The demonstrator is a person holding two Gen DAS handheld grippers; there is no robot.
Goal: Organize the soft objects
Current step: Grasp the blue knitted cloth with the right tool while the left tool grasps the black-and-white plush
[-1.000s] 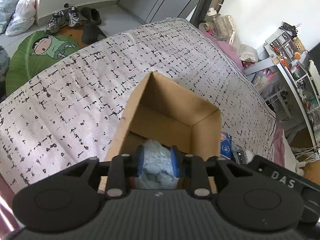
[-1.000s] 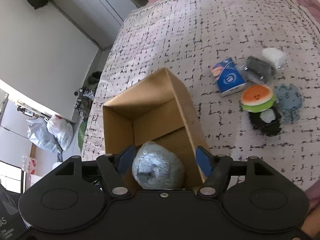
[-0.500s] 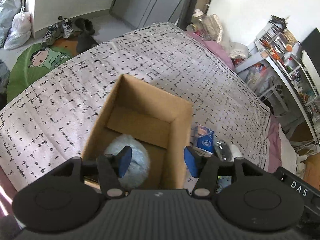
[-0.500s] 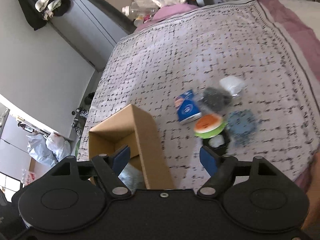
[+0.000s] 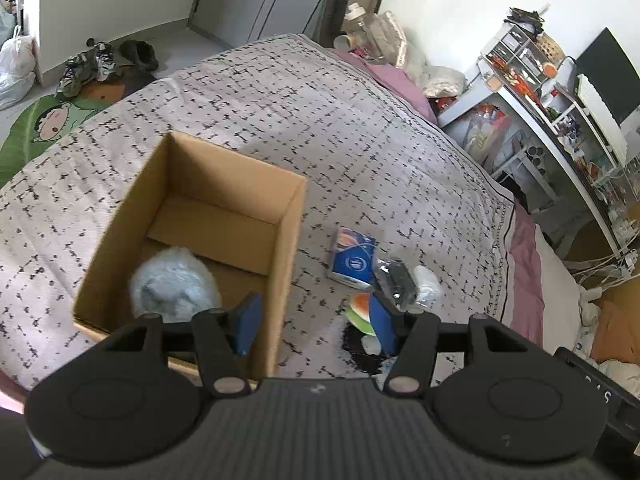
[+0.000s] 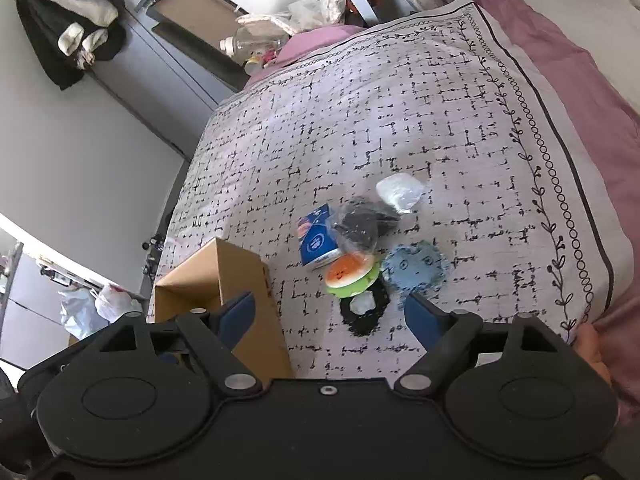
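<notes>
An open cardboard box [image 5: 288, 248] stands on the bed with a pale blue soft bundle in clear wrap [image 5: 172, 284] lying inside it. My left gripper [image 5: 316, 320] hovers open over the box's right wall, nothing between its pads. To the right lies a pile: a blue tissue pack [image 6: 316, 240], a bagged black item [image 6: 360, 224], a bagged white item [image 6: 400, 192], a watermelon plush [image 6: 350, 272], a fuzzy blue piece [image 6: 416, 268] and a black plush [image 6: 364, 312]. My right gripper [image 6: 328, 314] hangs above the pile, its jaws opening and empty. The box [image 6: 240, 272] is at its left.
The patterned bedspread [image 5: 360, 140] has a pink border [image 6: 580, 80] along its edge. Cluttered shelves [image 5: 560, 100] stand beyond the bed. Shoes [image 5: 100, 64] and a green mat [image 5: 32, 128] lie on the floor. A hand [image 6: 592, 352] shows at the right edge.
The left gripper let go of the pale blue bundle, which now lies in the box. Both grippers opened wider and moved right, from over the box towards the pile.
</notes>
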